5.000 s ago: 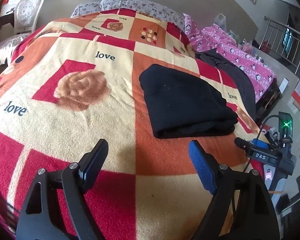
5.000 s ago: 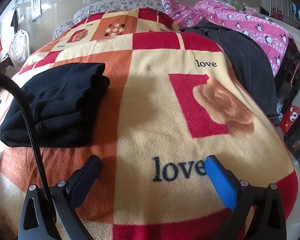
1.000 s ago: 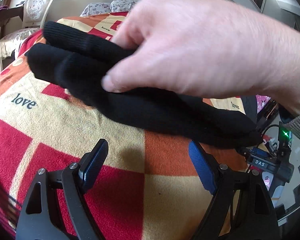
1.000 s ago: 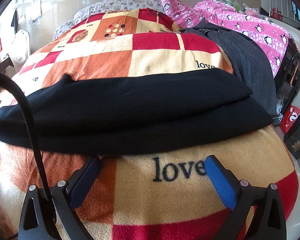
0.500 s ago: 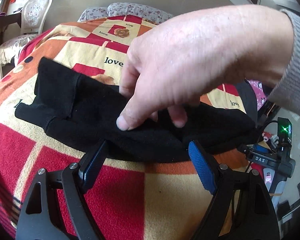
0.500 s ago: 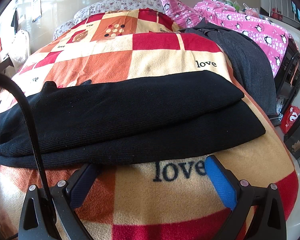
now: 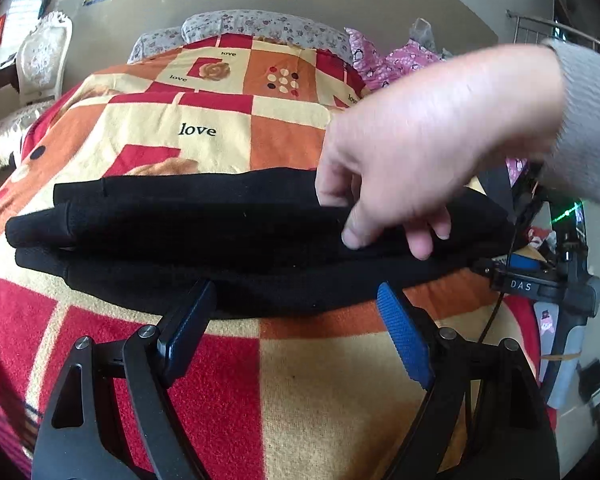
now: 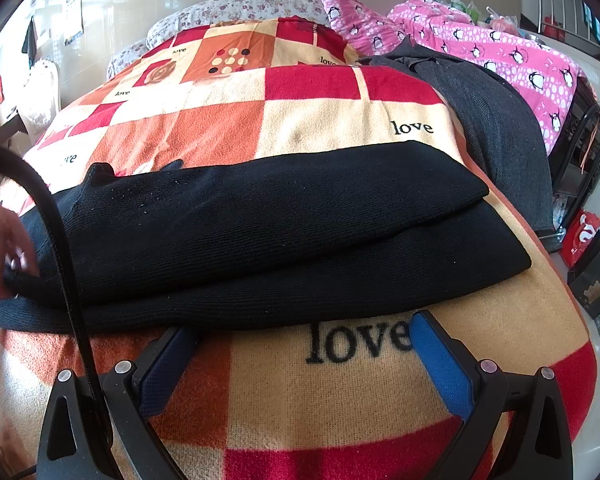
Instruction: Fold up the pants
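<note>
Both grippers apart—hand (image 7: 432,152) maybe touching pants (image 7: 228,240)

A: L claw (image 7: 292,316) status?
B: Jaws spread wide, nothing btwn them. One dark pad, one blue pad, both pointing fwd, low.
A: R claw (image 8: 300,352)?
B: Same: jaws wide apart, empty, pointing fwd. In the left wrist view its body shows at the right edge, lying low; can't tell if anyone's holding it.
A: Any bare hand?
B: Yes, a hand (image 7: 412,160) reaches in from the right in the left wrist view, grey sleeve (image 7: 588,120) at the wrist. Palm down, fingers (image 7: 420,240) curled downward, thumb tucked under. Blurry.
A: Seen from the R cam too?
B: Just fingertips at the far left edge (image 8: 0,240), also blurred.
</note>
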A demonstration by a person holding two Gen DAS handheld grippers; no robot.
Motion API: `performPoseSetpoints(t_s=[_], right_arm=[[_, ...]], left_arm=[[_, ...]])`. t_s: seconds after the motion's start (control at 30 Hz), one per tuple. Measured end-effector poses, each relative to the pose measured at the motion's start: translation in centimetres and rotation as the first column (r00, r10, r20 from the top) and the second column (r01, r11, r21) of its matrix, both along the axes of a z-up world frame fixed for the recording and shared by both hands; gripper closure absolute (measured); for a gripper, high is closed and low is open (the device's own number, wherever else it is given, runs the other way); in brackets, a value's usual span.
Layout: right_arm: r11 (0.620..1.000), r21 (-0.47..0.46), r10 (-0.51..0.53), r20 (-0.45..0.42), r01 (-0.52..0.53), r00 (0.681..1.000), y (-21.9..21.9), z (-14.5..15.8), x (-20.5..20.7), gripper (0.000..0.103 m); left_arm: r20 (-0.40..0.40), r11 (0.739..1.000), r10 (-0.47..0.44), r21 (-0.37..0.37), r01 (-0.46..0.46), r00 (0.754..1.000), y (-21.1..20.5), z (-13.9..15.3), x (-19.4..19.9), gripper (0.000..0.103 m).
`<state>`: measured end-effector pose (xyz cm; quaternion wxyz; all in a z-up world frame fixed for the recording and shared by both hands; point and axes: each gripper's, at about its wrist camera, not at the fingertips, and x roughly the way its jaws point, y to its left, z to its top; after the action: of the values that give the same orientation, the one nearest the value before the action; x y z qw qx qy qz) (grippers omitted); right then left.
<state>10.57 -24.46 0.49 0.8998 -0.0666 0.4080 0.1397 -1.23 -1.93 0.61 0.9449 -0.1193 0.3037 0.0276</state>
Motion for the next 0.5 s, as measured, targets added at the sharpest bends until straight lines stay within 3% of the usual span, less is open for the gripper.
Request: performPoseSetpoints(t_s=[0.13, 0.5], right_arm=[[1.0, 0.0, 0.0, 0.0, 0.0, 1.0, 0.0, 0.1, 0.0, 0.0], [1.0, 0.0, 0.0, 0.0, 0.0, 1.0, -0.1, 0.2, 0.0, 0.0]], left_arm=[[0.0, 1.0, -0.002, 0.018, 0.002, 1.0, -0.1, -0.1, 0.0, 0.02], [-0.005, 0.997, 0.009, -0.074, -0.009, 1.0, 1.0, -0.2, 0.1, 0.02]])
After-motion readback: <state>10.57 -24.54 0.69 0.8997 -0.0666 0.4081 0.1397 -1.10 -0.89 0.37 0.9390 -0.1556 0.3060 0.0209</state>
